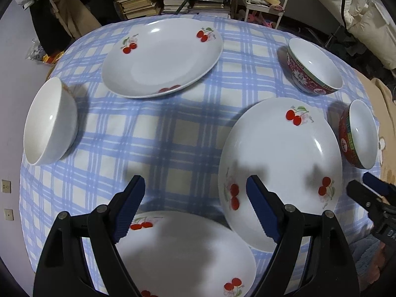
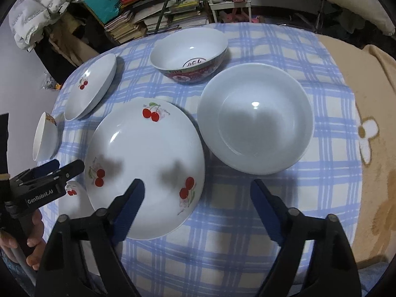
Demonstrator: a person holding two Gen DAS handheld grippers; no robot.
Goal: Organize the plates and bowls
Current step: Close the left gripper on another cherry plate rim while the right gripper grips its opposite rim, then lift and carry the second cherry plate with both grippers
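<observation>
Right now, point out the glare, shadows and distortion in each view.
Left wrist: fisheye bends the tablecloth; the open left gripper shadows the cherry plate. Right wrist: a glare spot sits in the white bowl, with shadow below it.

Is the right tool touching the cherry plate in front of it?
Cannot tell. In the right wrist view the right tool is open; its left finger overlaps the cherry plate rim, but neither view shows contact or a gap.

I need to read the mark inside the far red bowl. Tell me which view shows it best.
Right wrist view: the red bowl faces the camera, its dark mark visible on the bottom. The left wrist view shows the same bowl side-on near the edge, with no mark visible.
</observation>
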